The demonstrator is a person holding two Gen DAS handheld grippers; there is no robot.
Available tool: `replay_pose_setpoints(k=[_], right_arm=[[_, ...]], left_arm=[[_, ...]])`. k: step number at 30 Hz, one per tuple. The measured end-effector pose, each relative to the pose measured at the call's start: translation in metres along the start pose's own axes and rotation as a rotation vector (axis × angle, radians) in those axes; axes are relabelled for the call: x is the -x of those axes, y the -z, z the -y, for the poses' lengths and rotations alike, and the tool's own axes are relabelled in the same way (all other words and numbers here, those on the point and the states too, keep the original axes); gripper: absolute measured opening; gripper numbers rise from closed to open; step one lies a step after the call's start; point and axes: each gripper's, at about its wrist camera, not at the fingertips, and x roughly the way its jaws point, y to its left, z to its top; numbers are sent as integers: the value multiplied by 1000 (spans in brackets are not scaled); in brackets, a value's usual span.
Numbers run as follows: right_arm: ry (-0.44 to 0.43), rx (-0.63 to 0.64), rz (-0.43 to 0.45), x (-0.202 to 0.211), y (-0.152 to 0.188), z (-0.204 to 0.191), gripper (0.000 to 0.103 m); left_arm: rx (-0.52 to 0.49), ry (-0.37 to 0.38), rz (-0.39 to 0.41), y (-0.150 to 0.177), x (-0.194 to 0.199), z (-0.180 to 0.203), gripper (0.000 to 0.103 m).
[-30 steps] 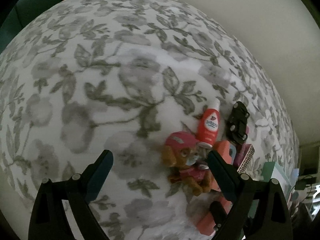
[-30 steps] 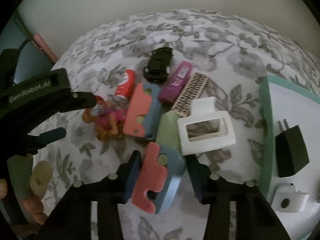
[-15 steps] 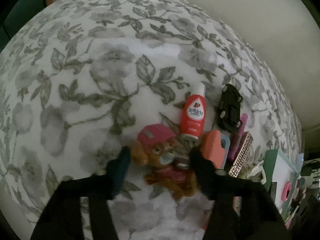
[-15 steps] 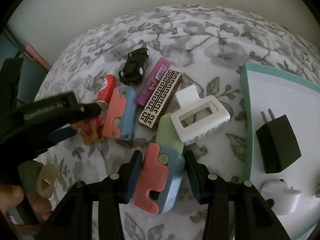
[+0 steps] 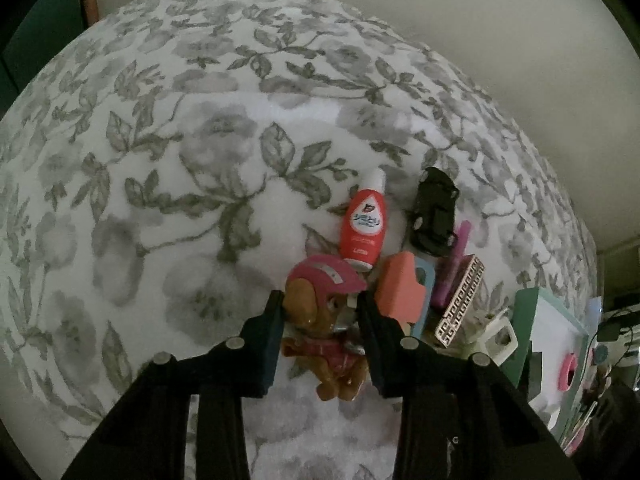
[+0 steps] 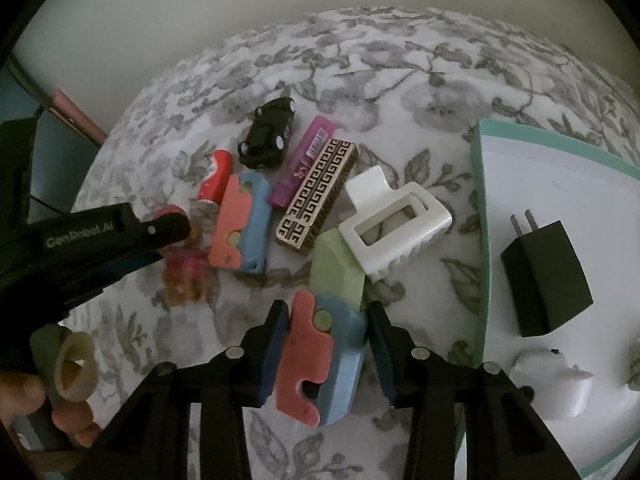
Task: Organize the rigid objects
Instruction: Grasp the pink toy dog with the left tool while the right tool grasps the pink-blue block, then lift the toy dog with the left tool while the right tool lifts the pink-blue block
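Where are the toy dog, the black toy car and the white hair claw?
toy dog (image 5: pixel 320 276), left wrist view, pink helmet.
black toy car (image 6: pixel 268 134), right wrist view, roof.
white hair claw (image 6: pixel 432 216), right wrist view, frame's right bar.

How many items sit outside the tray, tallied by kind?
Toys, dog and black car: 2
Pink-and-blue blocks: 2
Red bottle, purple tube: 2
Patterned box: 1
White claw clip: 1
Green block: 1
Total: 9

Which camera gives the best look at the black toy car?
The right wrist view: the black toy car lies unobstructed on the floral cover, its roof, windows and wheels clear. The left wrist view also shows the car, but smaller and darker, off to the right, with little detail.
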Motion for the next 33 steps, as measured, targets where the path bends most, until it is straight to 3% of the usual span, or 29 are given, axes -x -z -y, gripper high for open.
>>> replay_pose_setpoints(k=[7, 17, 19, 23, 29, 33], right_arm=[[-17, 17, 5, 10, 2, -1, 41], [-31, 39, 102, 47, -6, 0, 37], [-34, 49, 120, 53, -7, -1, 21], [-41, 53, 144, 65, -8, 2, 18], [-50, 18, 138, 64, -10, 15, 17], [-56, 2, 103, 57, -10, 21, 17]], left_arm=[[-21, 7, 20, 1, 13, 7, 38], [-61, 24, 164, 0, 70, 22, 38], [-78, 28, 186, 1, 79, 28, 38], [-101, 35, 206, 5, 88, 38, 38], [-102, 23, 192, 7, 84, 41, 38], [-101, -6, 123, 10, 65, 38, 38]])
